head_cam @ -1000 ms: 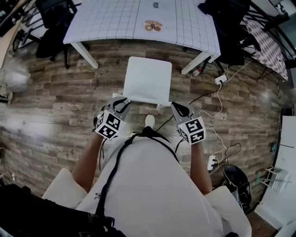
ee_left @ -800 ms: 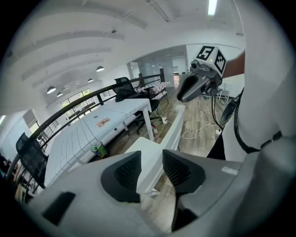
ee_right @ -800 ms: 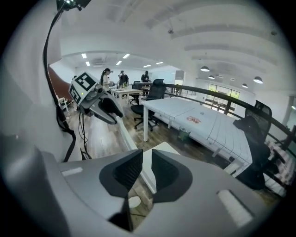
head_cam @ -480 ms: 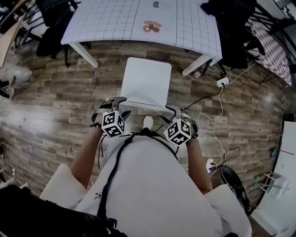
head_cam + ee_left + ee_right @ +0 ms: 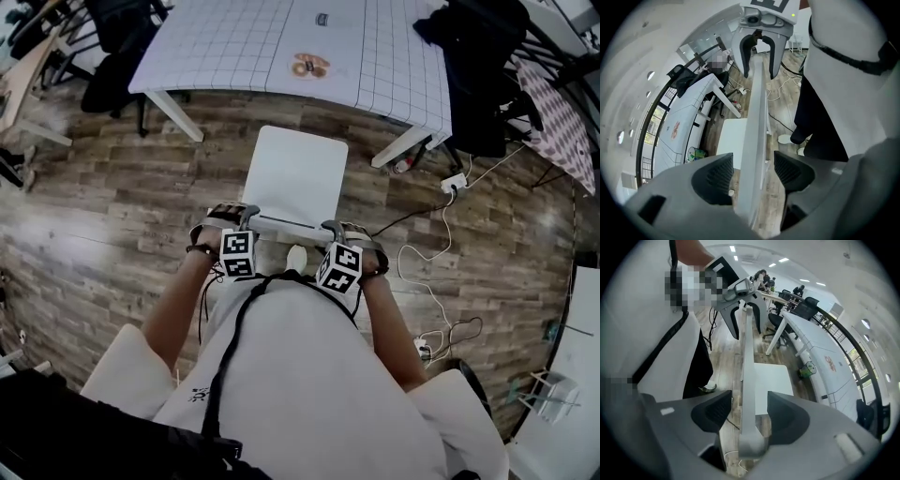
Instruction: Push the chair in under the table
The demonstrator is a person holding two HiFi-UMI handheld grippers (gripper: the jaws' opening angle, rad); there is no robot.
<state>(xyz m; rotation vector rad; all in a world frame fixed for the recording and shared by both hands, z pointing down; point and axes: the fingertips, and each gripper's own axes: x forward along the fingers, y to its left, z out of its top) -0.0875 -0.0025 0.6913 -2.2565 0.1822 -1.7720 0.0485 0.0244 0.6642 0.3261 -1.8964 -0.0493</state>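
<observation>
Wood-plank floor (image 5: 112, 216) — white chair (image 5: 295, 178) stands at frame centre, power strip (image 5: 454, 182) and white cables (image 5: 412, 272) at right. Top edge: grid-covered table (image 5: 234, 47) — round brown disc (image 5: 308, 66), black garment (image 5: 473, 66) on it.

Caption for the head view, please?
Left gripper and right gripper, fingers just opening, straddle the white chair's backrest.

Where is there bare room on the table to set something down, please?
The table is bare on its left half, from the left edge to the round brown item. The seat of the chair is bare too. The table's right end is crowded by dark clothing; cables clutter the floor right of the chair.
</observation>
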